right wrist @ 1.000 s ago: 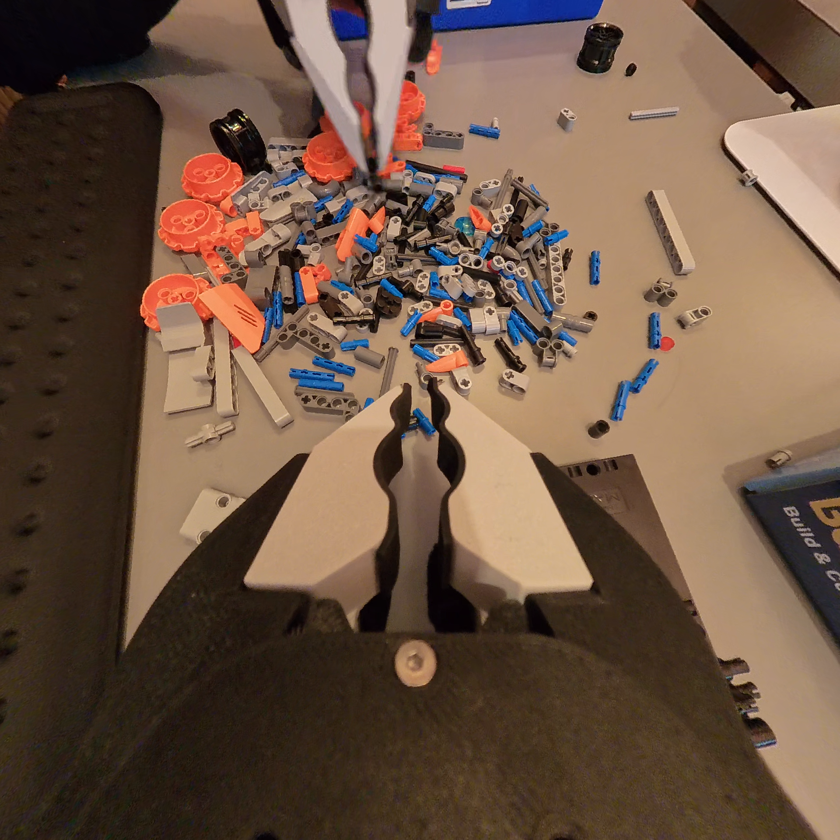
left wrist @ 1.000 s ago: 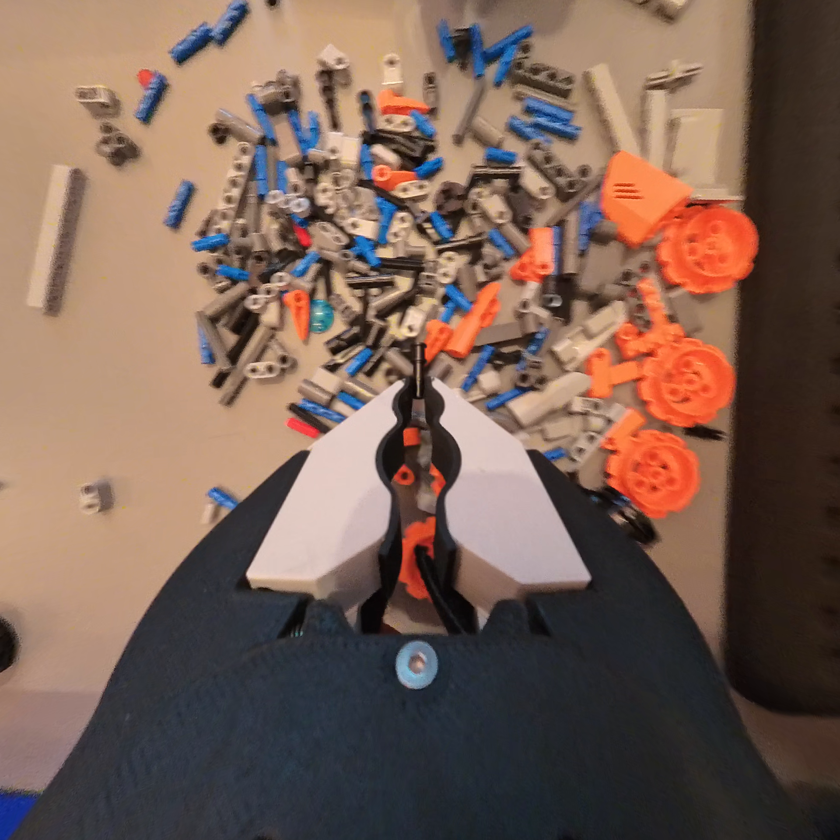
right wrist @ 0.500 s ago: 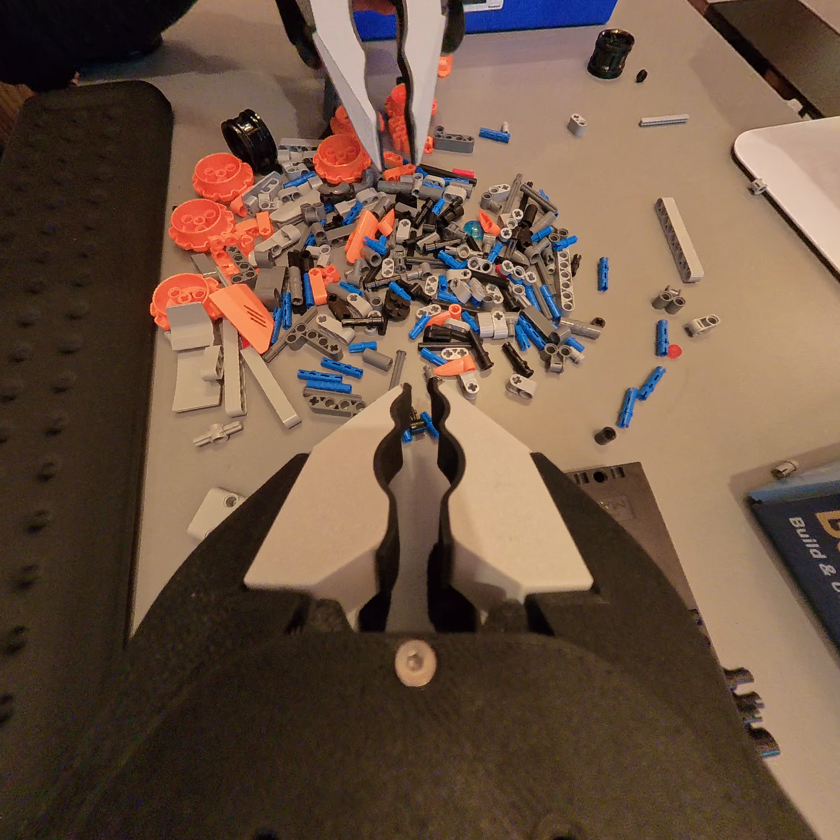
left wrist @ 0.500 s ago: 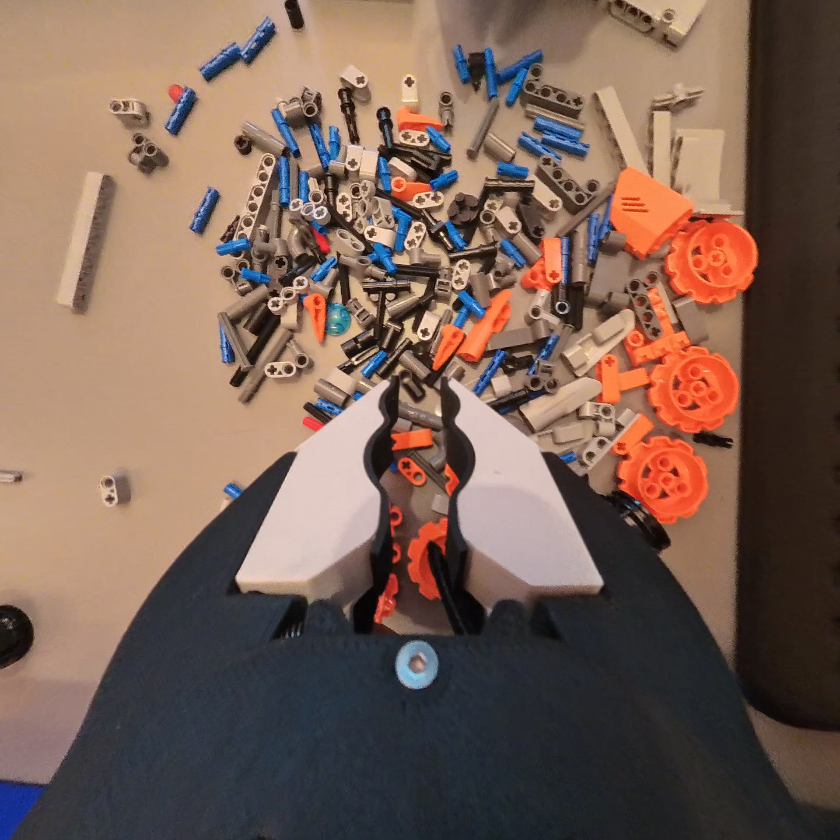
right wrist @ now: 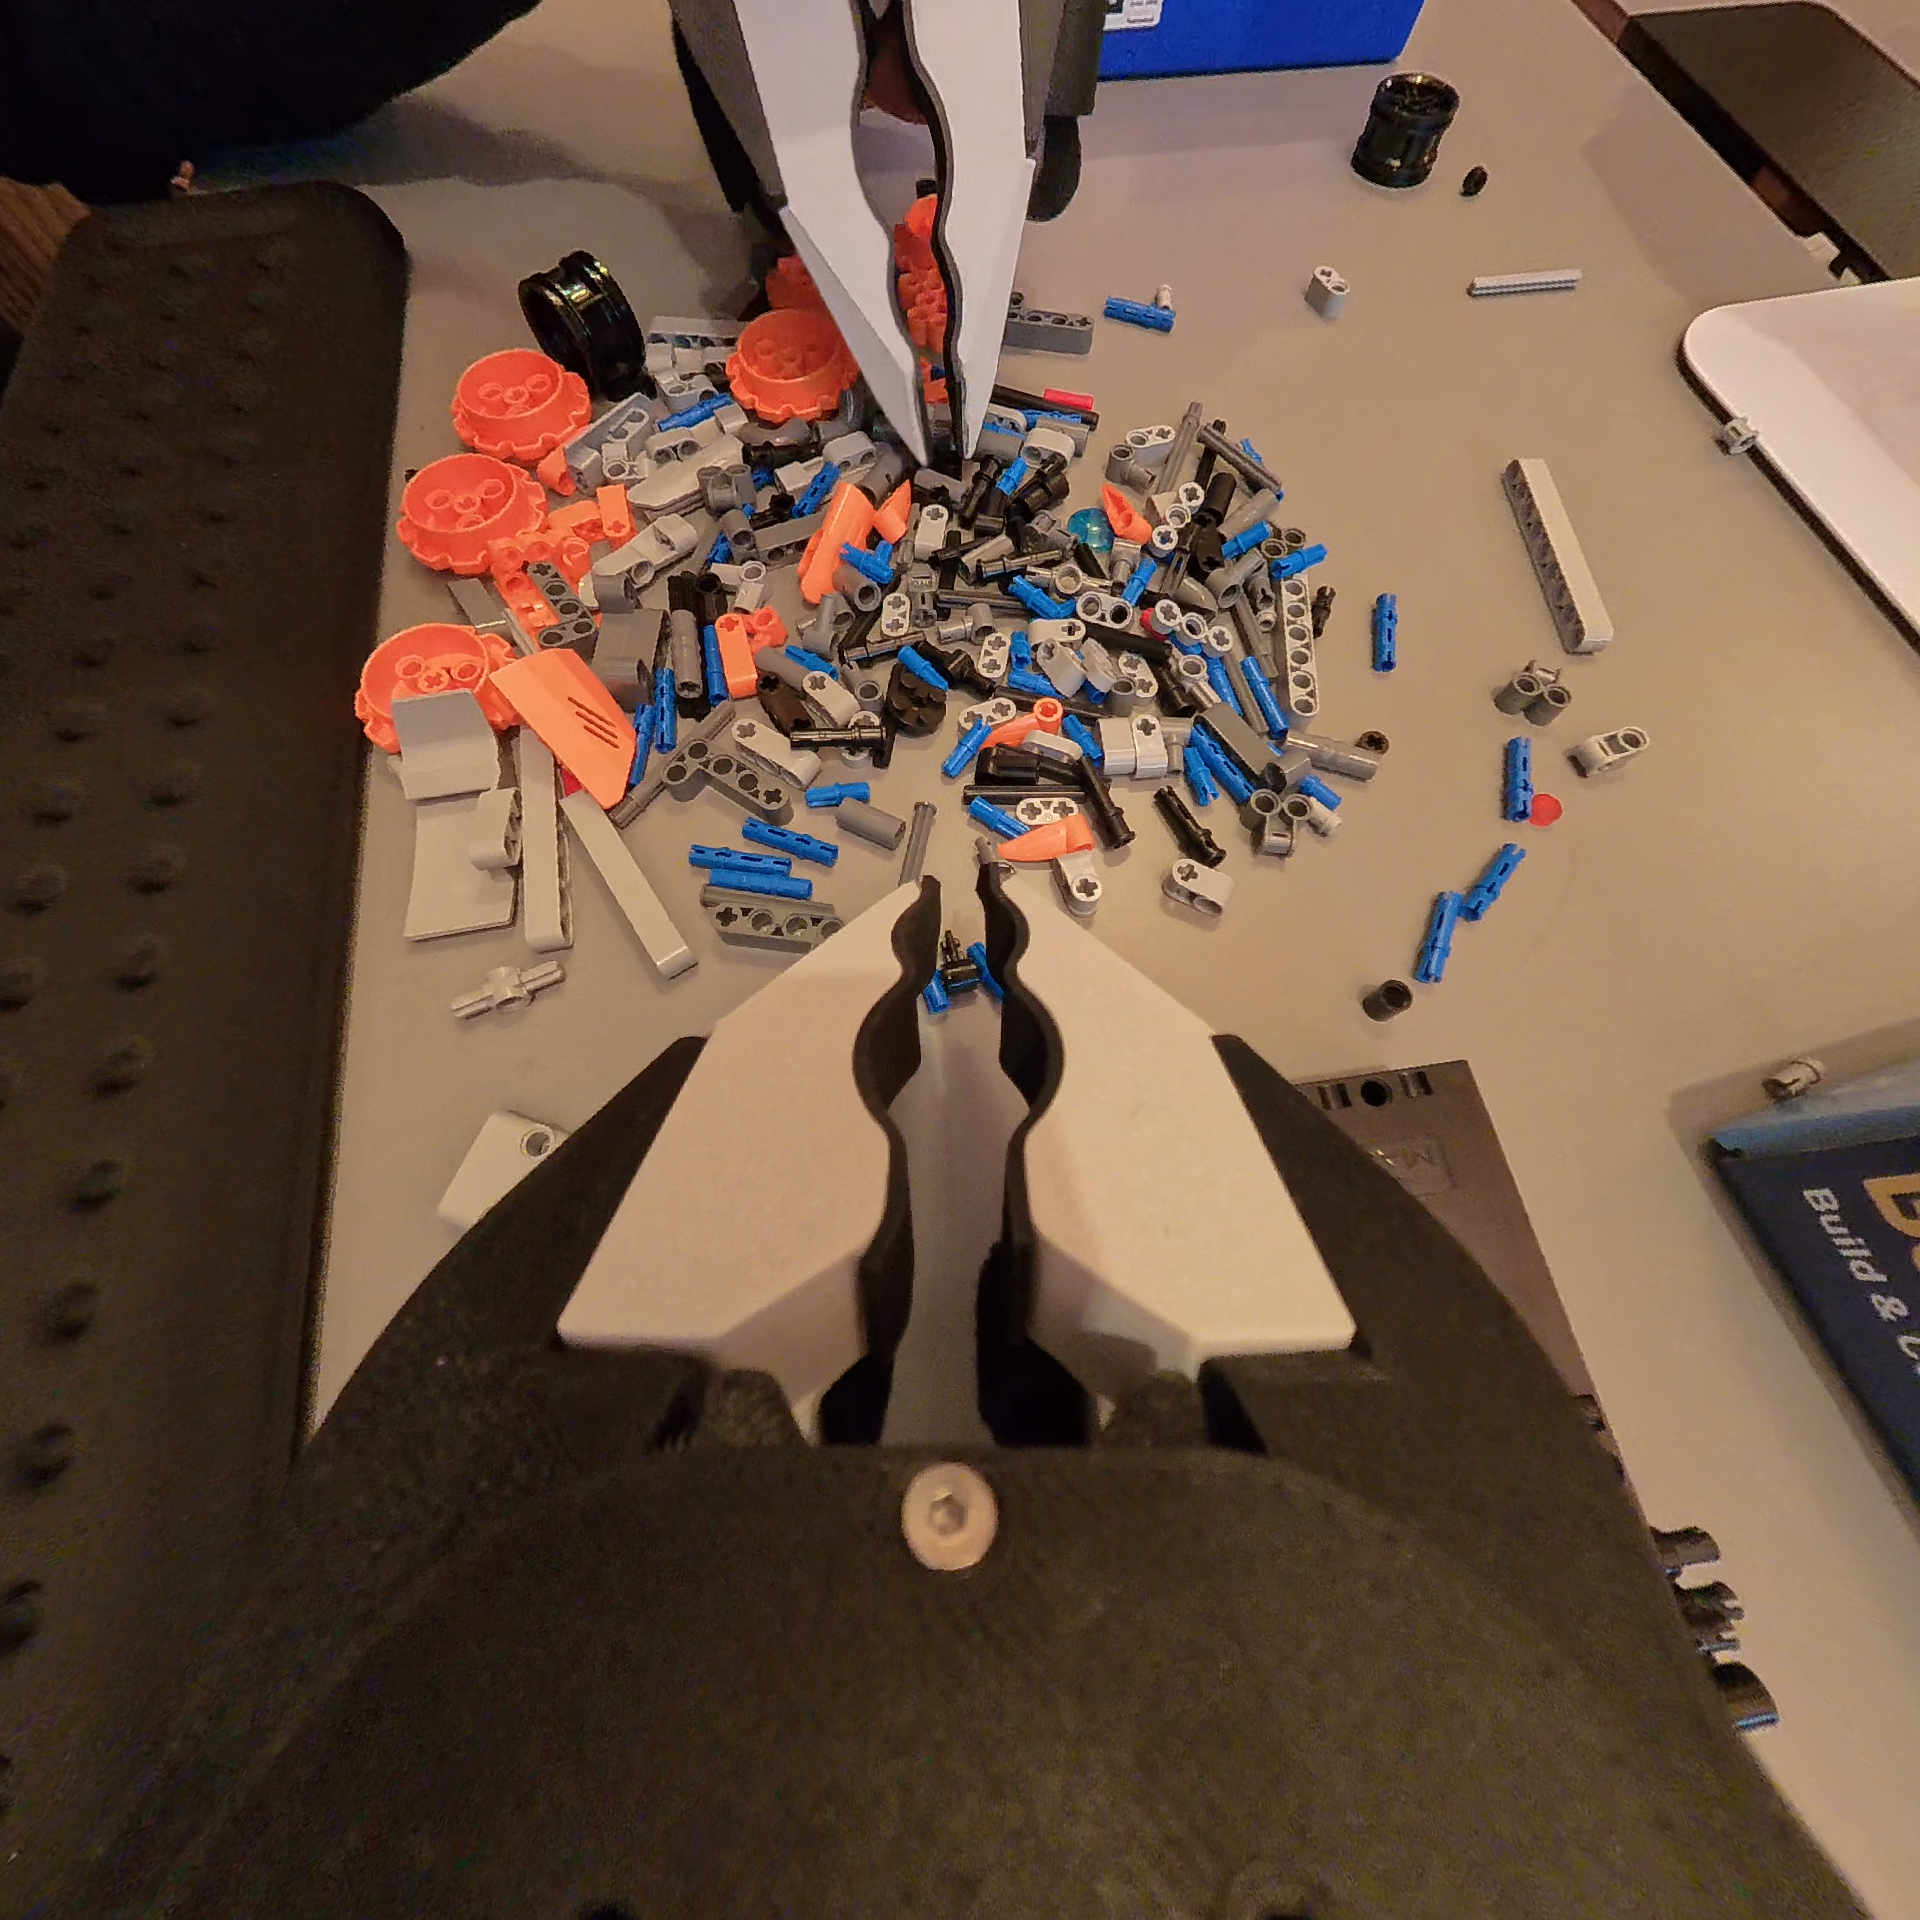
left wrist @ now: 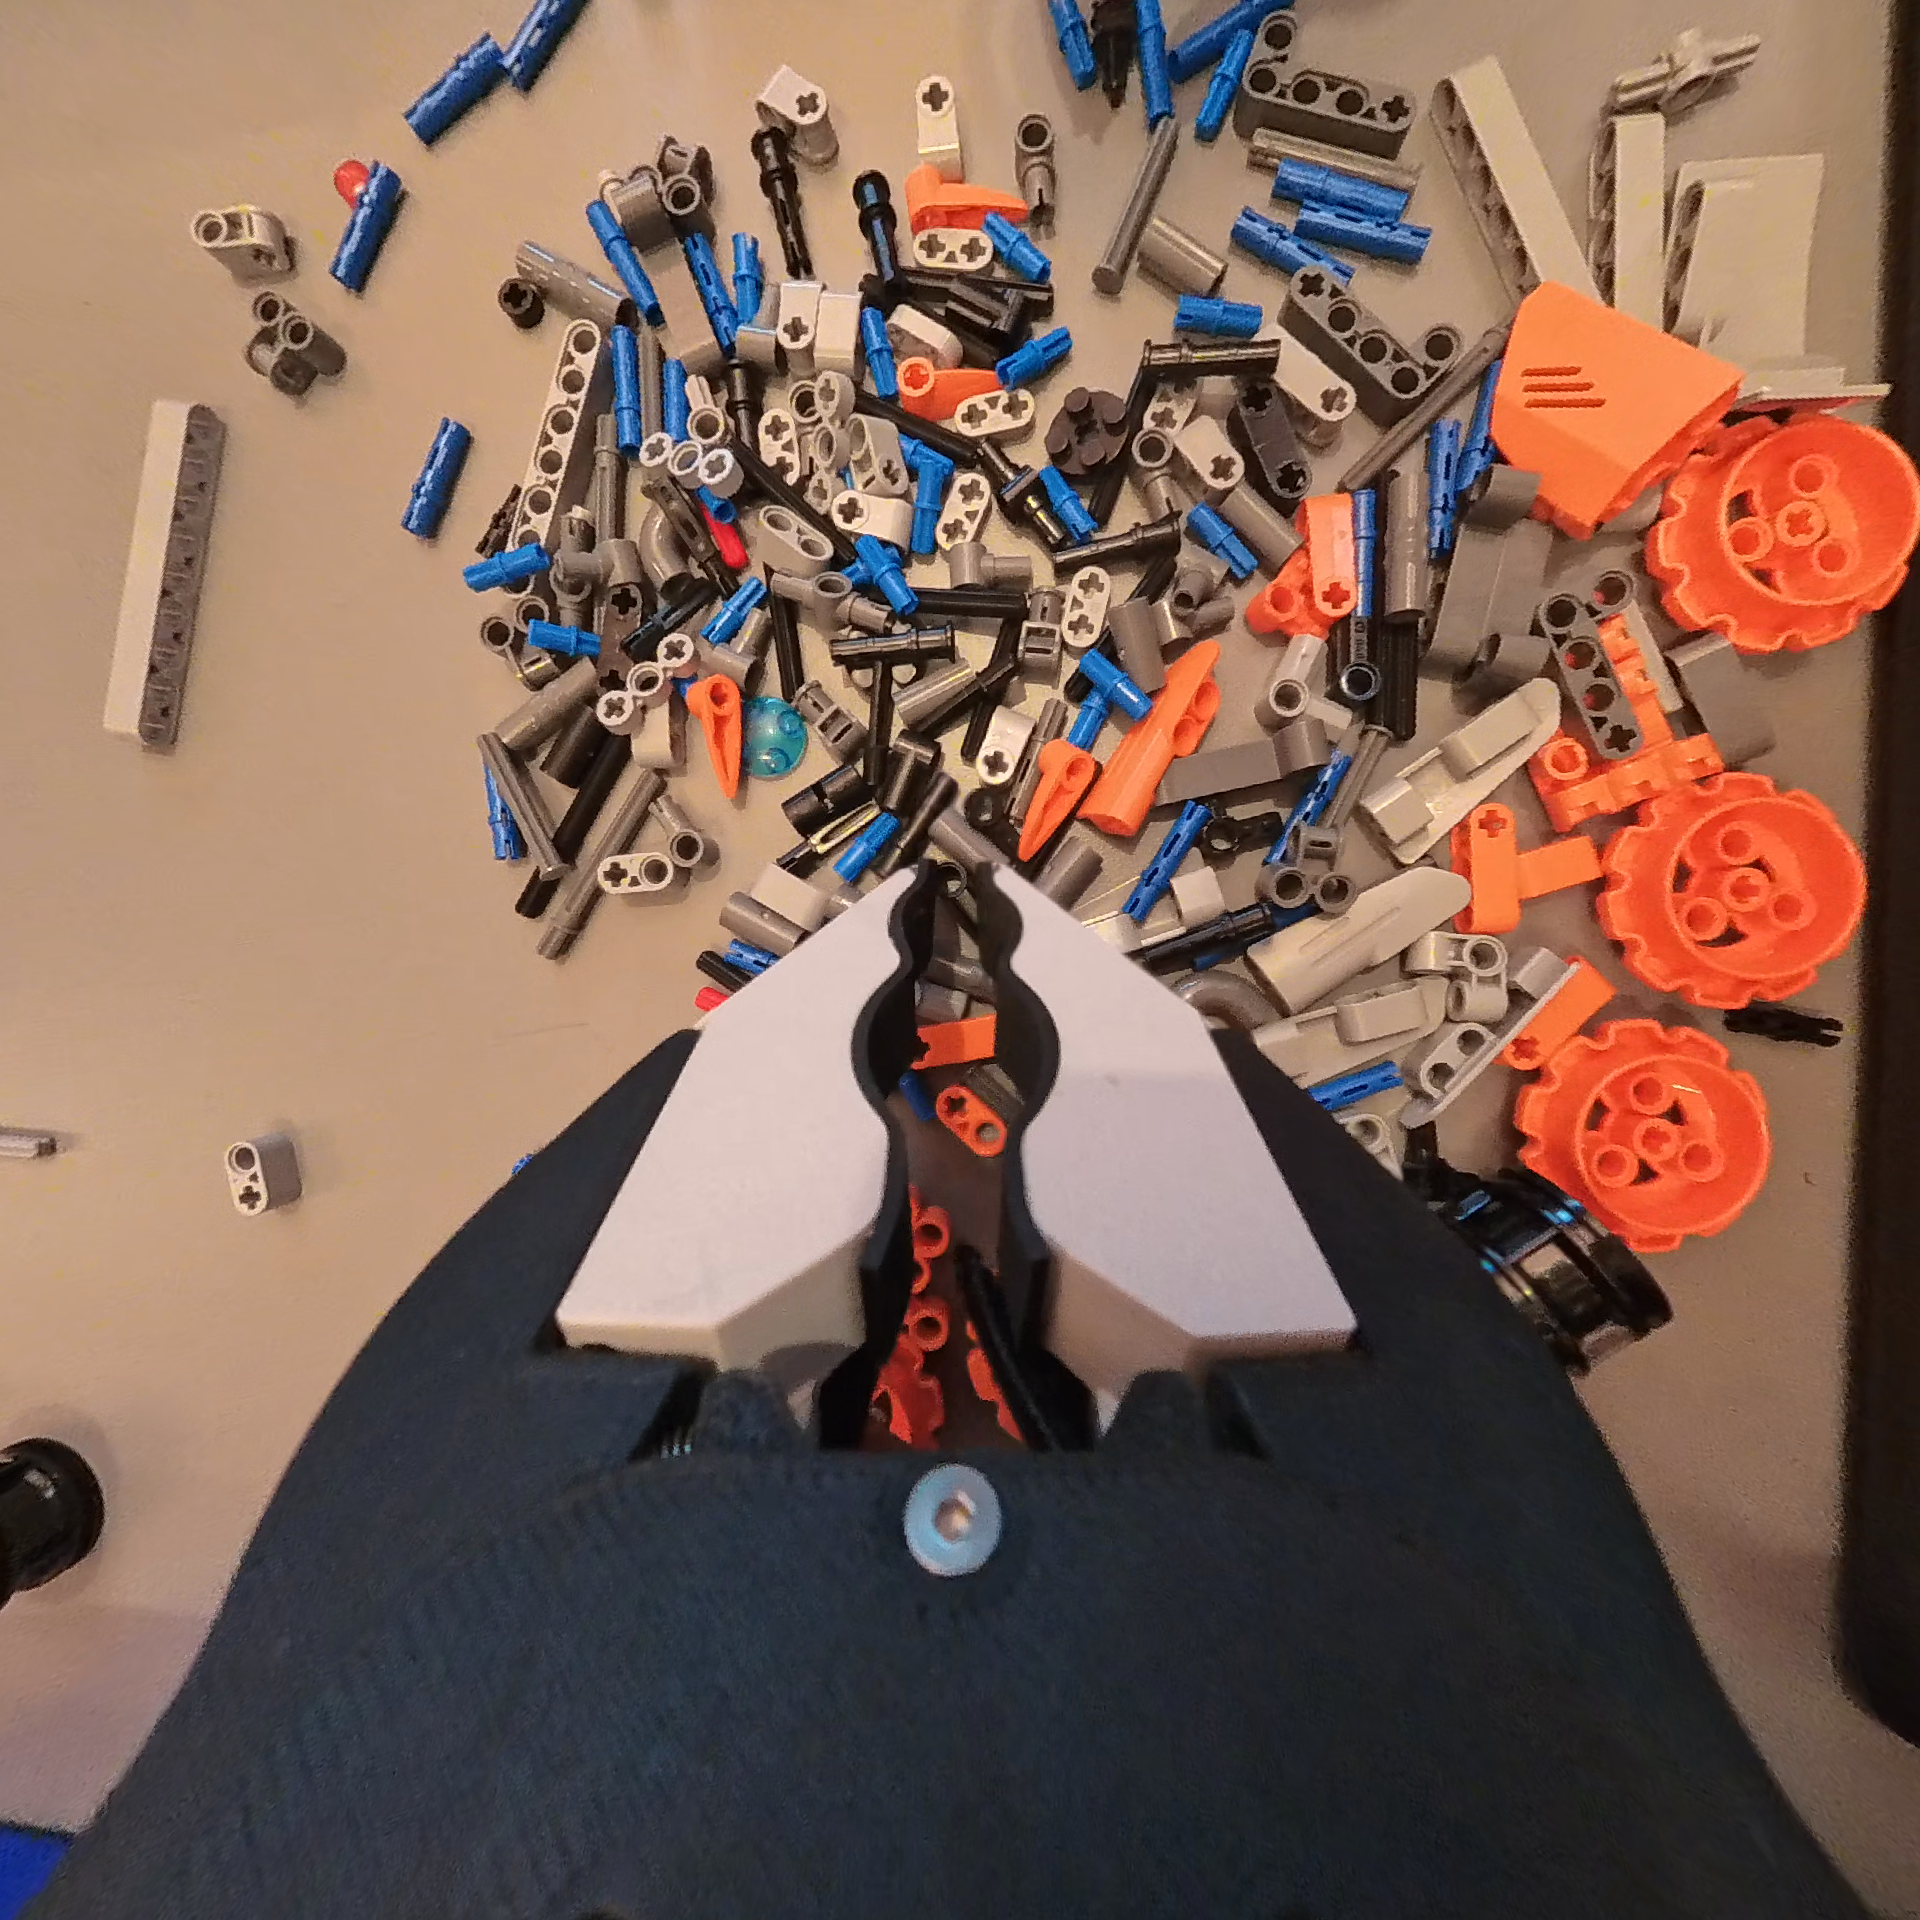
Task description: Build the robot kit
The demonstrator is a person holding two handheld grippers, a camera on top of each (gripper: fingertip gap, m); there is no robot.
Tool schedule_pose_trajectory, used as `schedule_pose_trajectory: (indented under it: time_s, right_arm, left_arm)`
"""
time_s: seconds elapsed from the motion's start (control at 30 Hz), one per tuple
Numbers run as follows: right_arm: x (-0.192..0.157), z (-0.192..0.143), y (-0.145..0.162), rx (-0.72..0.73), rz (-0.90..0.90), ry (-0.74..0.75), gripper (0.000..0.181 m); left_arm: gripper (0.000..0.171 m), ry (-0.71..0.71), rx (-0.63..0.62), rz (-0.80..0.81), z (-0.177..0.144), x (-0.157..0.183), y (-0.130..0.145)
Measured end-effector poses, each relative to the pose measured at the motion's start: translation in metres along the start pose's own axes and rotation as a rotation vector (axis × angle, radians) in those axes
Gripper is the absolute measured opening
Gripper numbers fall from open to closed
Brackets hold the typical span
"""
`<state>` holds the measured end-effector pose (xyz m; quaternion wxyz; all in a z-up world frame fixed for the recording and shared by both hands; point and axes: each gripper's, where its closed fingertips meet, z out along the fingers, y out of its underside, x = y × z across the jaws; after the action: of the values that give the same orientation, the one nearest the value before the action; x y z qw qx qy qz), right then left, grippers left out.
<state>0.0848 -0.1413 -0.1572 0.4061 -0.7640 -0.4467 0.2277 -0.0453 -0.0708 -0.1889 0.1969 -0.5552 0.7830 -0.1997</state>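
A heap of small building pieces (left wrist: 935, 582), blue, grey, black and orange, lies on the grey table (left wrist: 260, 935). My left gripper (left wrist: 955, 883) reaches down into the near edge of the heap. Its fingers are closed on a small dark round-ended piece (left wrist: 952, 879). It also shows in the right wrist view (right wrist: 940, 452), tips down in the pile. My right gripper (right wrist: 958, 888) hovers at the opposite edge of the heap, jaws a little apart with nothing between the pads. A blue and black pin cluster (right wrist: 961, 975) lies on the table below its gap, and also shows in the left wrist view (left wrist: 1112, 36).
Orange wheels (left wrist: 1792, 530) lie beside a black foam pad (right wrist: 177, 727). A black tyre (right wrist: 582, 312), a long grey beam (right wrist: 1555, 556), a white tray (right wrist: 1829, 416), a blue box (right wrist: 1247, 31), a blue booklet (right wrist: 1849, 1247) and a dark plate (right wrist: 1434, 1143) ring the heap. My hands' fingertips stand some 15 centimetres from each other.
My left gripper let go of a thin black axle, opened, moved lower into the heap and closed again on a small dark piece. My right gripper has hardly moved.
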Motion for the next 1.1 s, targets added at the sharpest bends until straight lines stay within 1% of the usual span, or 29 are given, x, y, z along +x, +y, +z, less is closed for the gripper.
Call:
schedule_pose_trajectory:
  time_s: [0.27,0.37,0.47,0.53,0.67,0.73,0.83,0.9,1.0,1.1]
  right_arm:
    - [0.000,-0.001,-0.001,0.004,-0.003,0.003,0.006]
    - [0.000,-0.001,-0.002,0.007,-0.002,0.003,0.006]
    - [0.001,0.000,-0.001,0.006,0.001,0.002,0.006]
    - [0.000,0.000,-0.001,0.006,0.000,0.001,0.006]
    - [0.000,-0.001,-0.002,0.011,0.001,0.000,0.006]
    - [0.000,-0.001,-0.002,0.011,-0.002,0.000,0.006]
    - [-0.001,-0.001,-0.003,0.014,-0.003,-0.005,0.006]
    - [-0.001,-0.001,-0.003,0.013,-0.004,-0.005,0.006]
    - [-0.001,-0.002,-0.003,0.018,-0.004,-0.004,0.006]
    - [-0.001,-0.003,-0.004,0.020,-0.003,-0.005,0.006]
  left_arm:
    - [0.000,-0.007,-0.018,-0.005,-0.005,-0.003,0.006]
    - [0.000,-0.028,0.033,-0.030,-0.008,-0.010,-0.003]
    - [0.007,-0.074,0.081,-0.059,-0.008,-0.024,-0.017]
    - [0.010,-0.133,0.077,-0.069,-0.005,-0.039,-0.020]
    - [0.017,-0.171,0.094,-0.101,0.004,-0.061,-0.030]
    - [0.018,-0.133,0.107,-0.119,0.010,-0.060,-0.033]
    - [0.017,-0.131,0.073,-0.102,0.020,-0.063,-0.029]
    - [0.012,-0.122,0.066,-0.082,0.025,-0.061,-0.031]
    - [0.005,-0.117,0.062,-0.075,0.025,-0.058,-0.029]
    - [0.005,-0.108,0.063,-0.058,0.021,-0.053,-0.028]
